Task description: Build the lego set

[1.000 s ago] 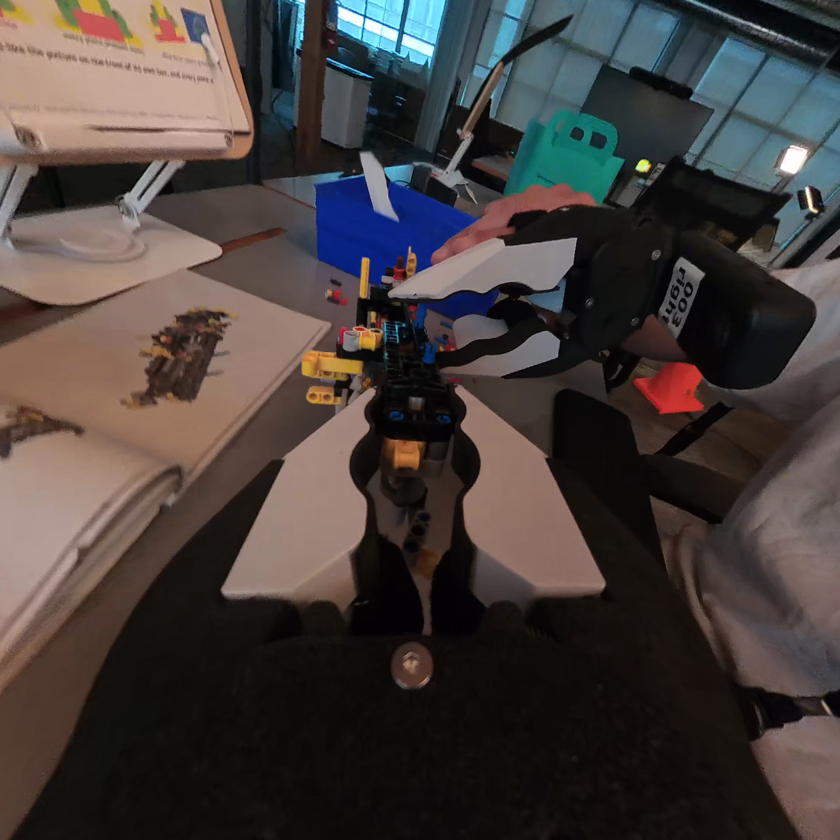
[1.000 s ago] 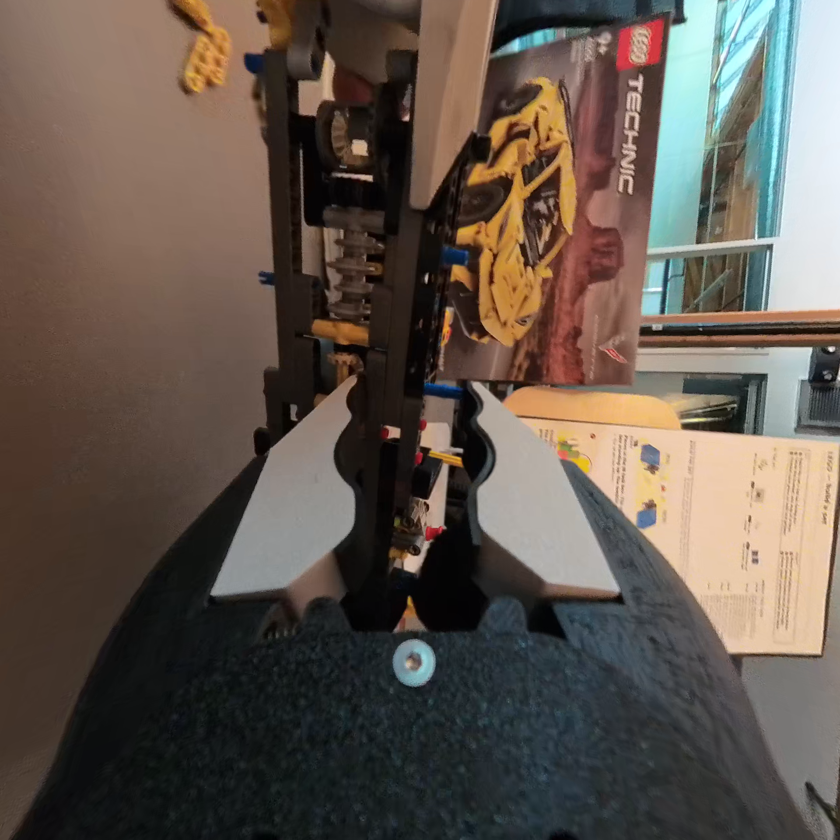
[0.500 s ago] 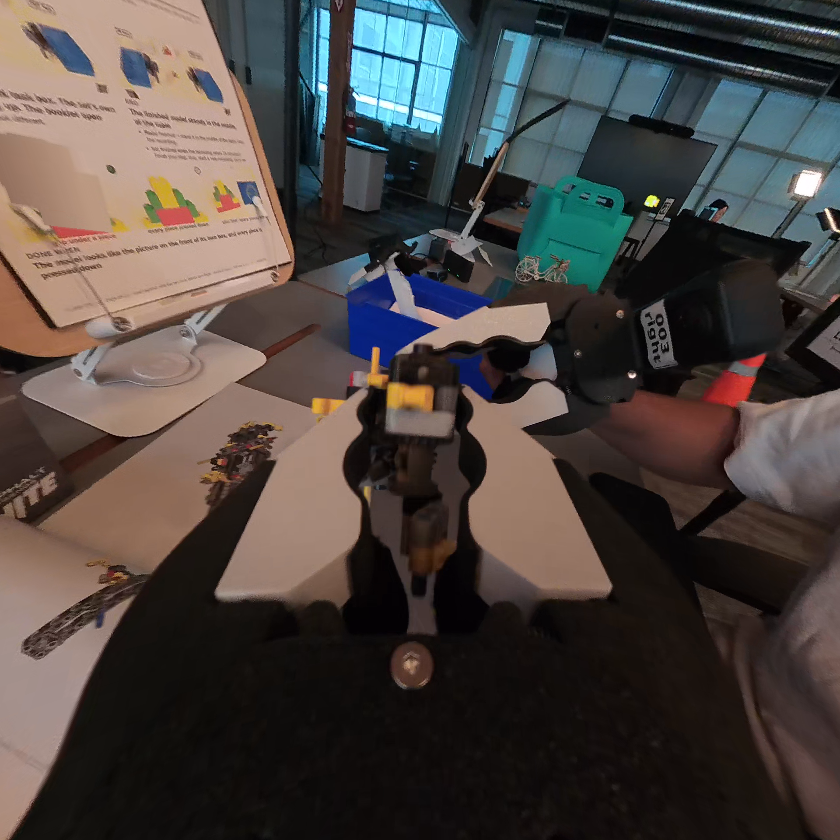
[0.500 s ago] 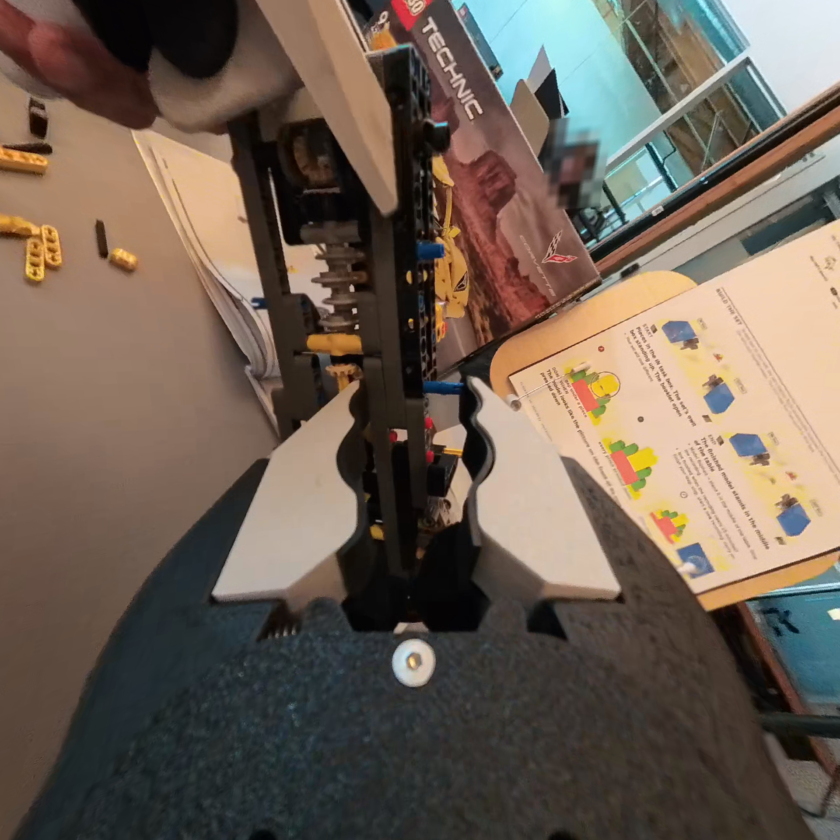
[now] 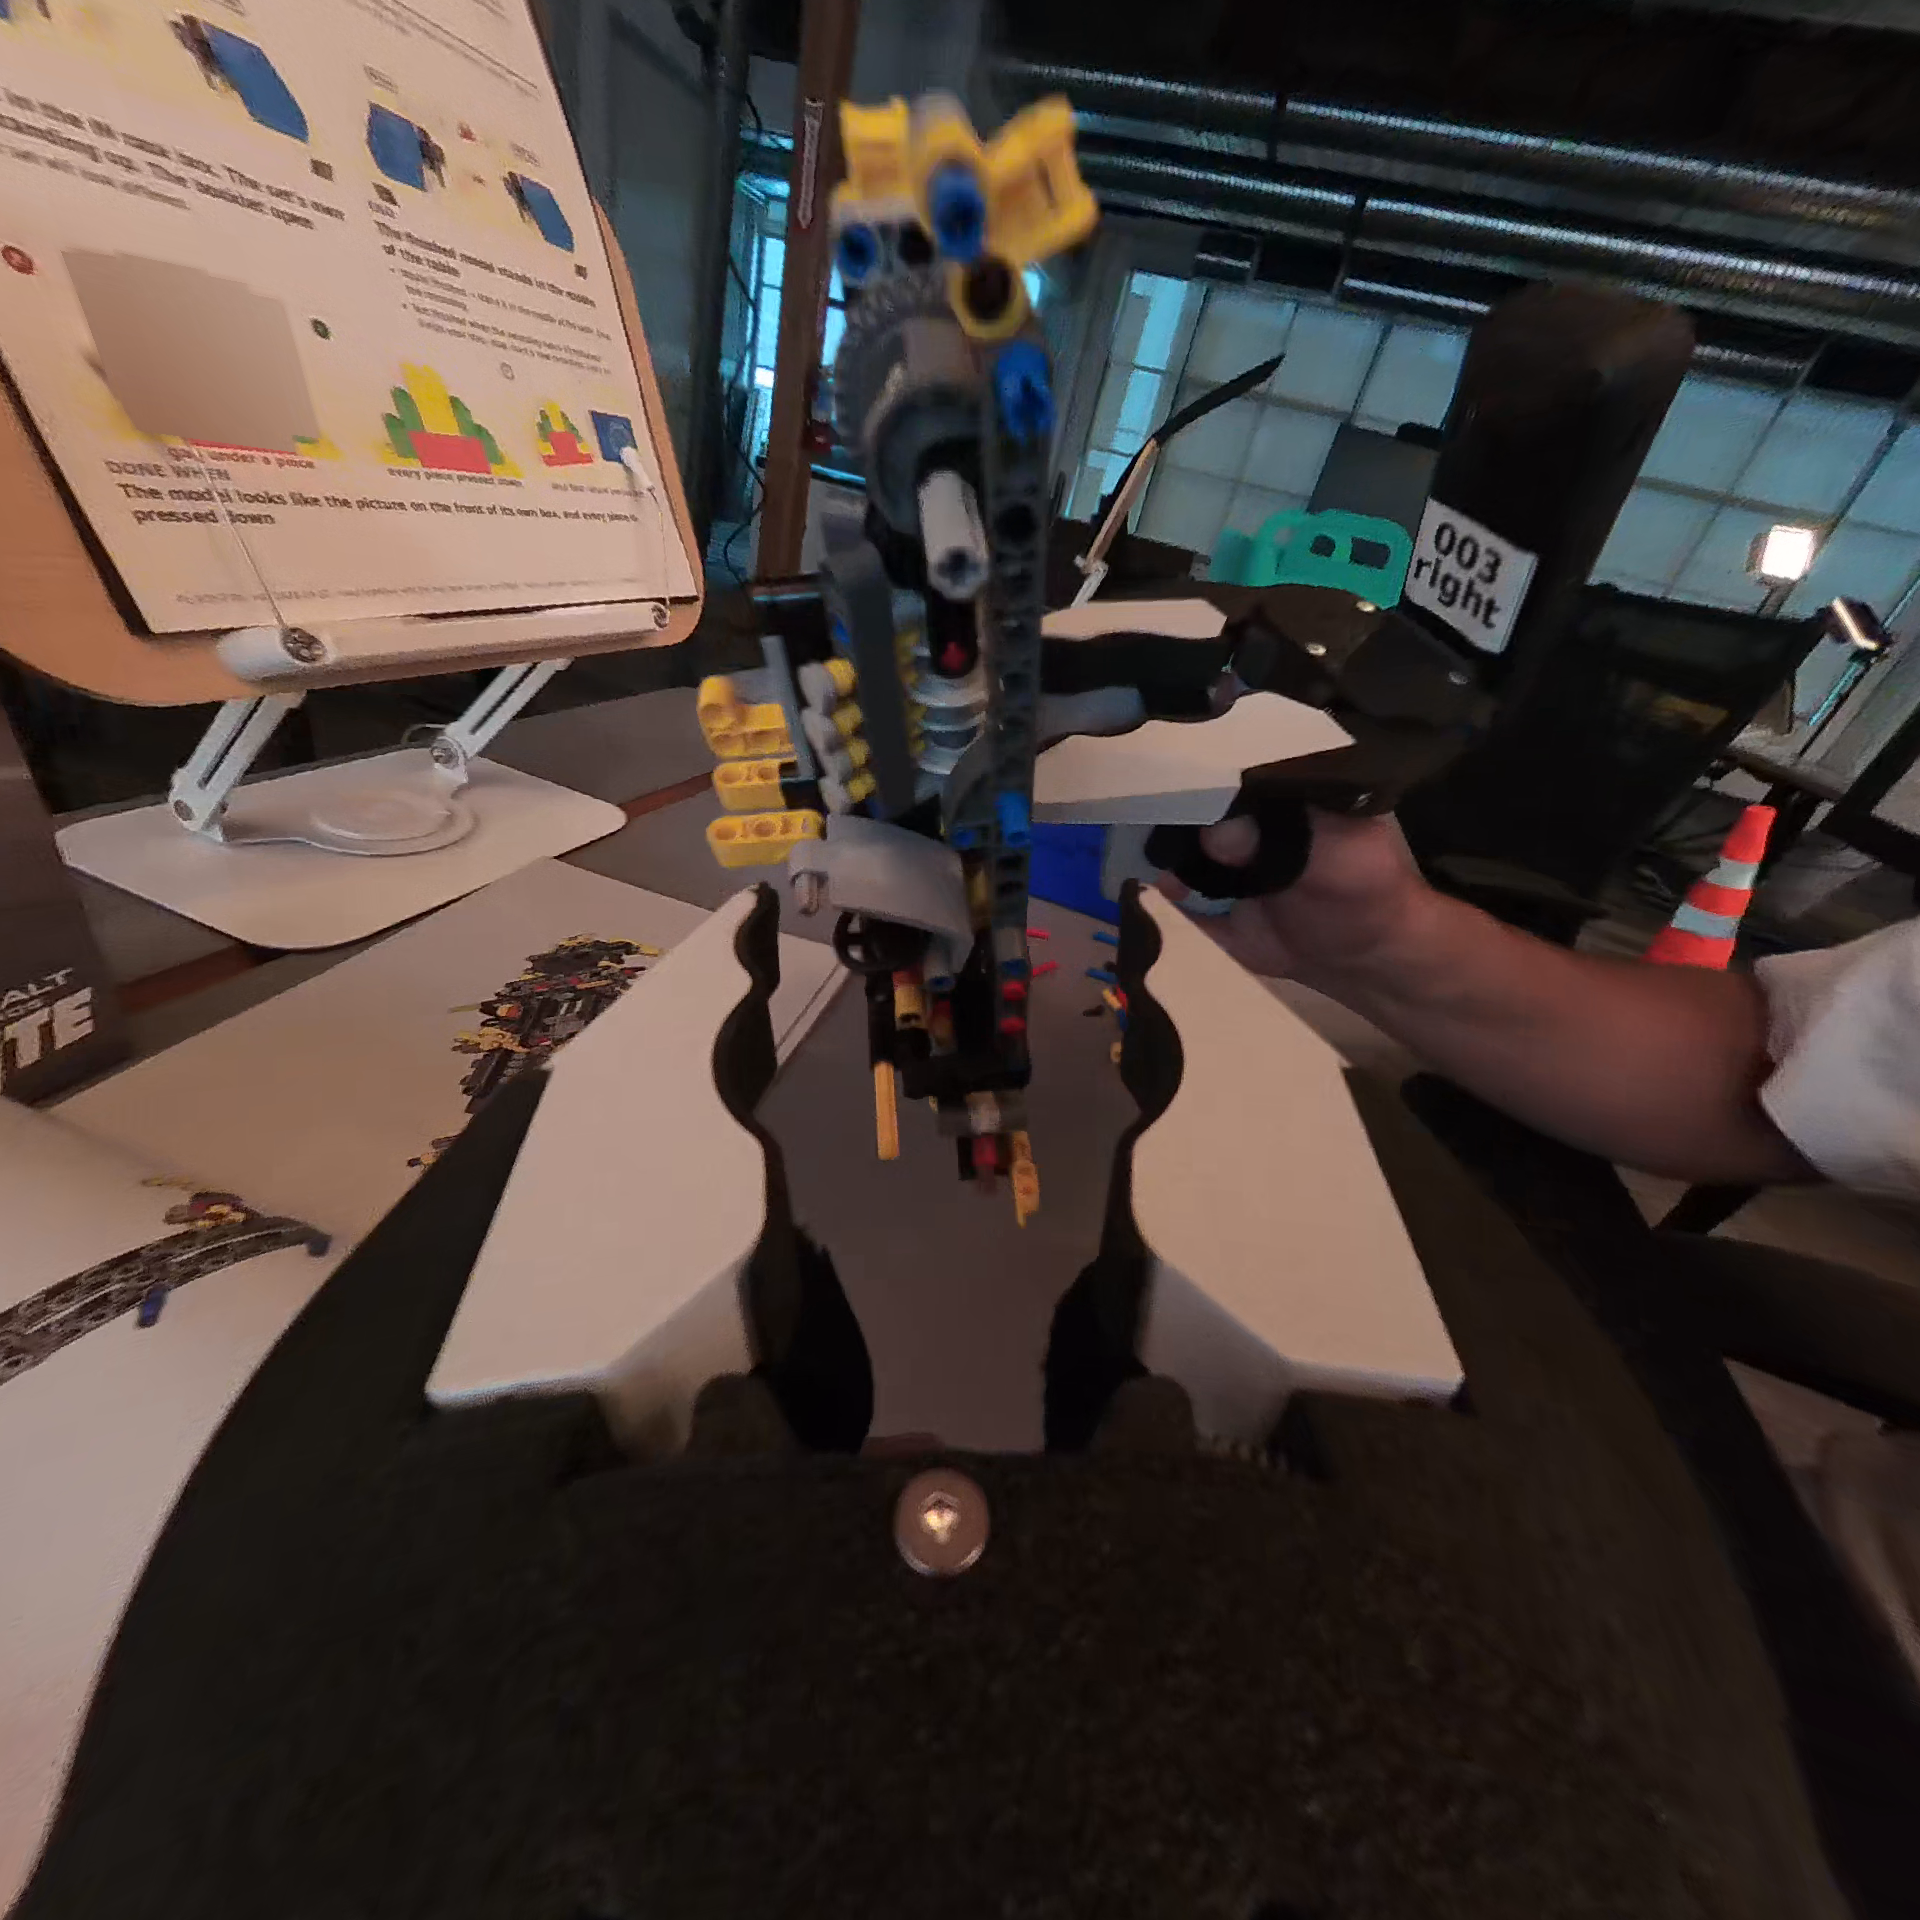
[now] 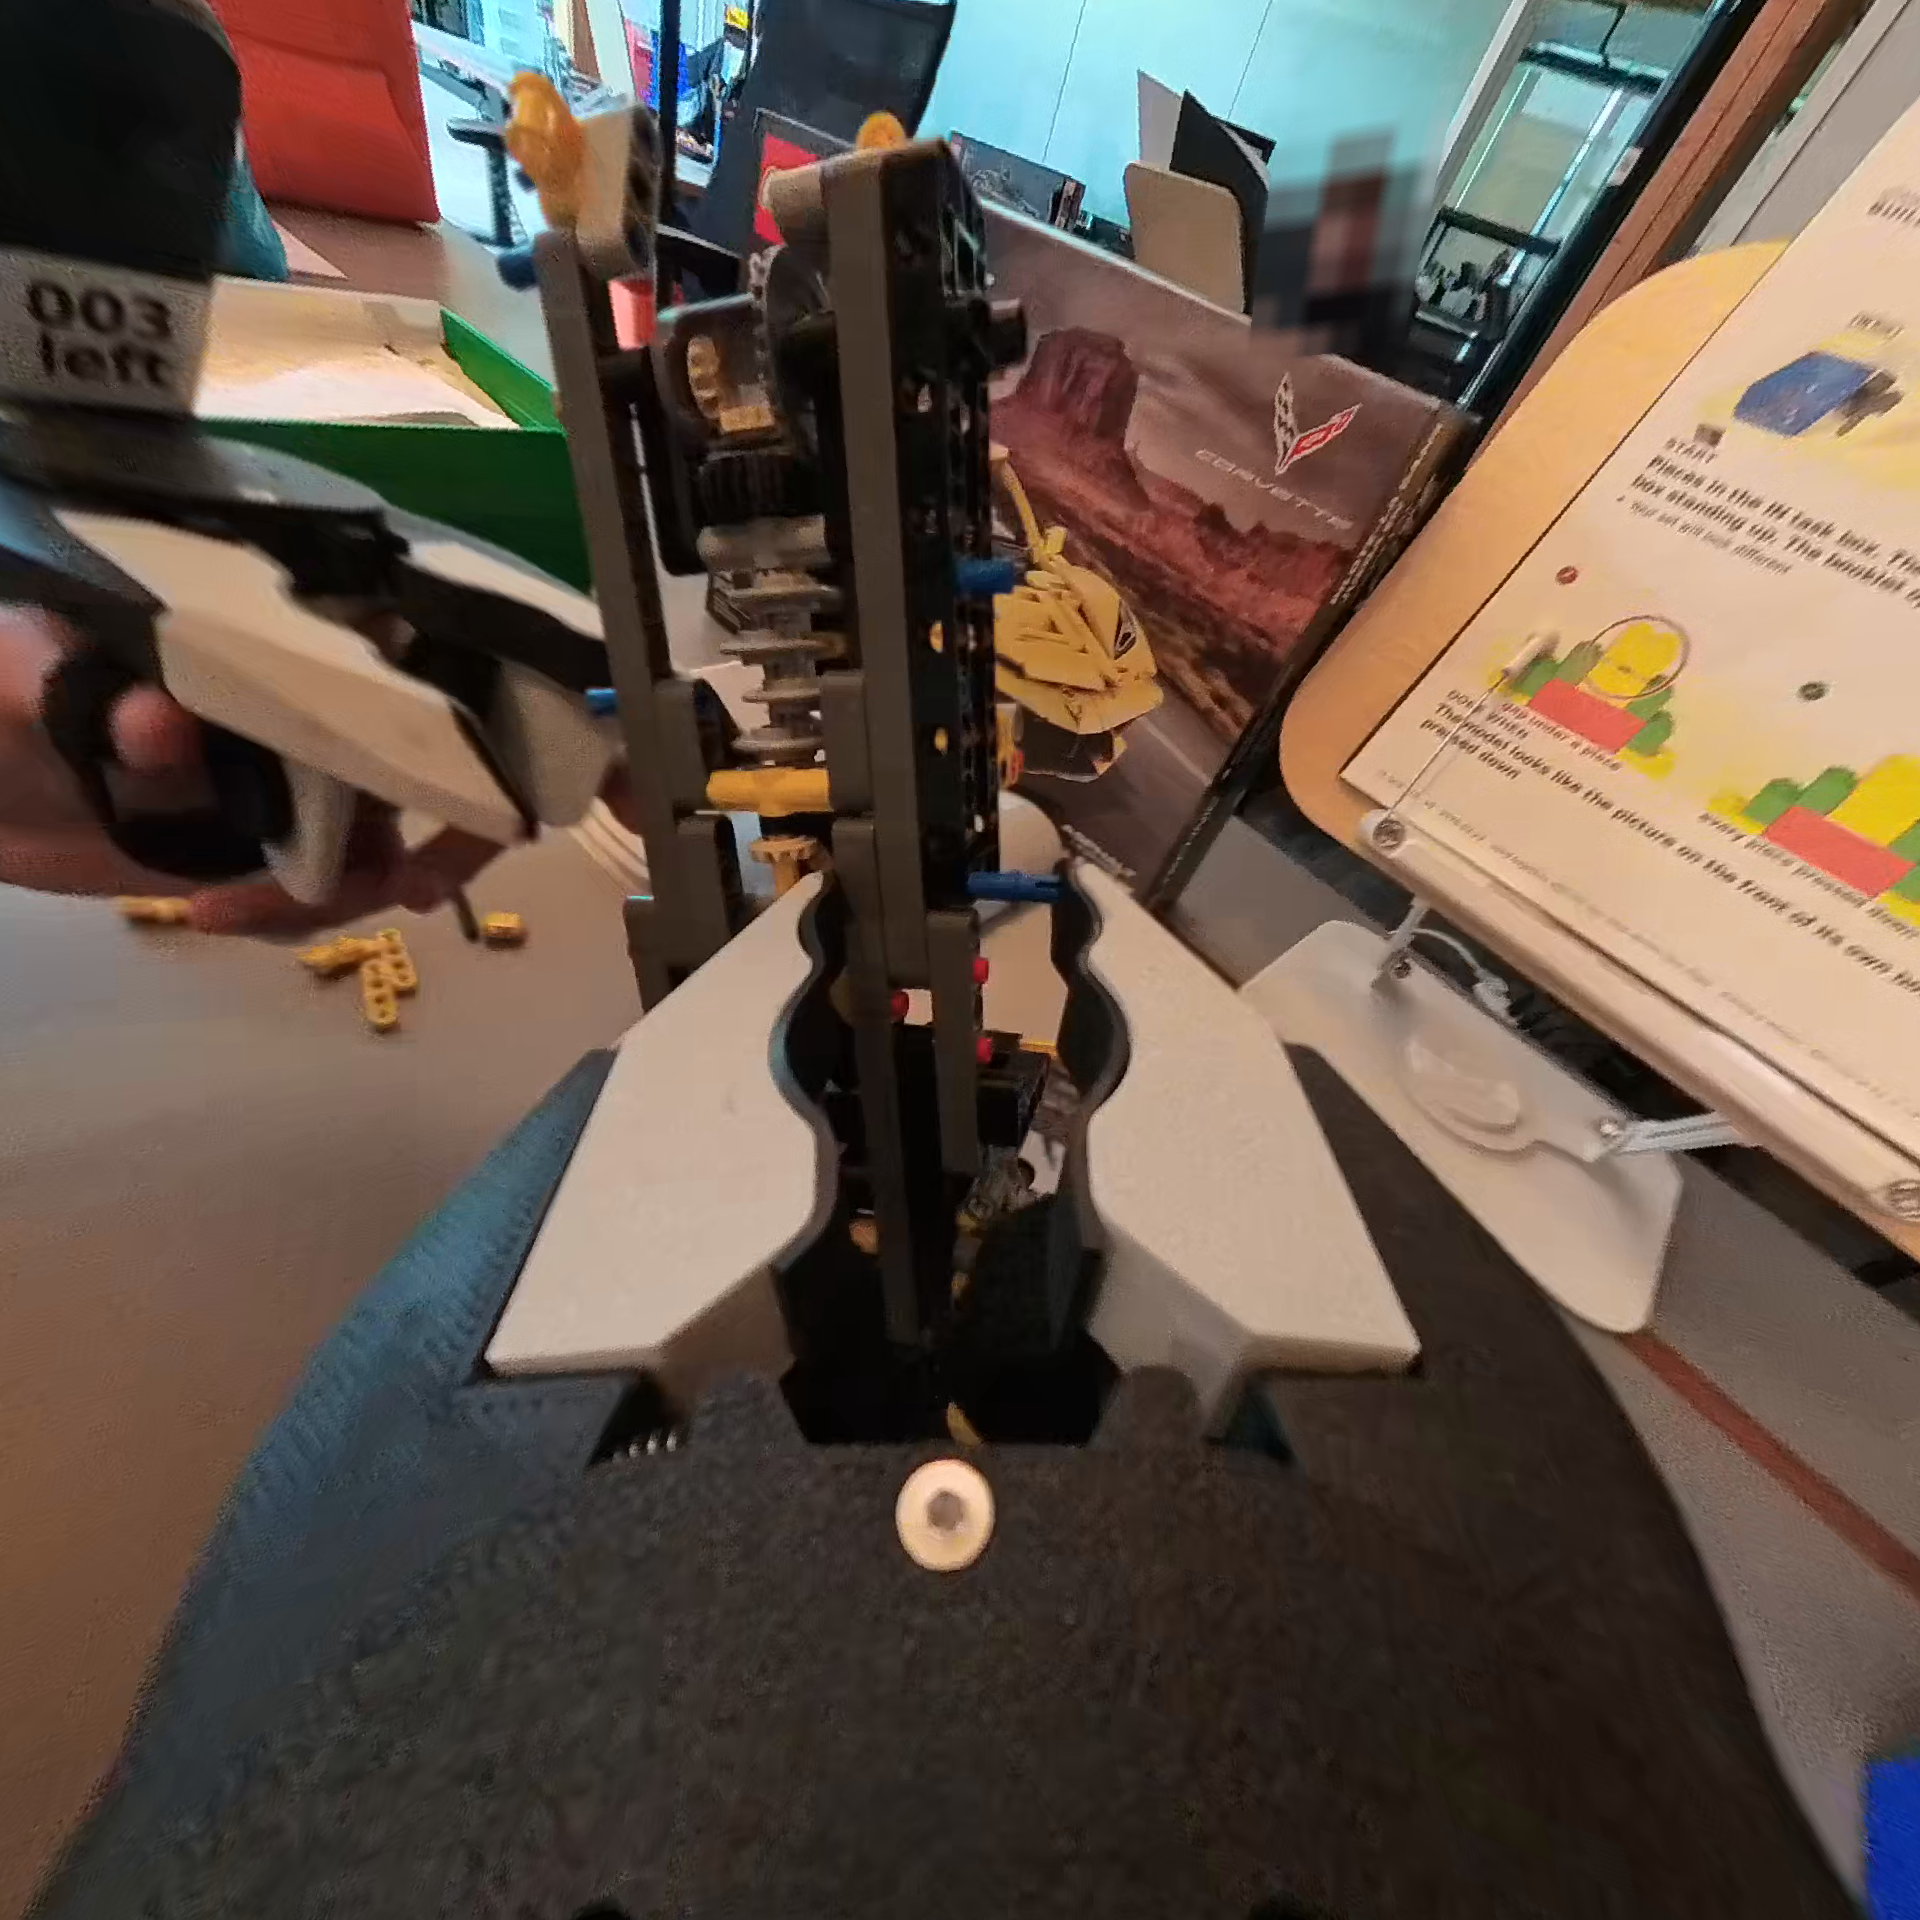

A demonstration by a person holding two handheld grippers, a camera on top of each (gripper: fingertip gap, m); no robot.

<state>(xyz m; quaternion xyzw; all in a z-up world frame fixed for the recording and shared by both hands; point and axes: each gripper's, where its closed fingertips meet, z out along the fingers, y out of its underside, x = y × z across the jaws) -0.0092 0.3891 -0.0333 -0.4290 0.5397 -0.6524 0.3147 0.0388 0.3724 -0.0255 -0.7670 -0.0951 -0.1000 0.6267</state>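
Left gripper [image 5: 940, 1029]: my jaws stand wide apart, nothing between the pads. The lego assembly [image 5: 935, 665] hangs upright just ahead of the fingertips, its lower end dipping into the gap without touching either finger that I can see. Slightly blurred.

Right gripper [image 6: 940, 997]: jaws drawn in on the lego assembly [image 6: 894, 644], the dark grey beam running straight up between the fingers from deep in the throat. Left finger presses the beam; on the right side a gap shows by the blue pin, contact lower down hidden. In the left wrist view, the right gripper [image 5: 1049, 707] comes in from the right side and clamps the model near mid-height, a hand [image 5: 1309, 904] on its trigger.

Left of my right gripper, the left gripper [image 6: 561, 748] points at the model, tips just beside it.

Beyond on the tabletop [image 6: 208, 1143]: loose yellow pieces [image 6: 364, 961], an open instruction booklet [image 5: 364, 1039], a sheet on a stand [image 5: 343, 343], the set's box [image 6: 1195, 582], a blue bin [image 5: 1070, 862].
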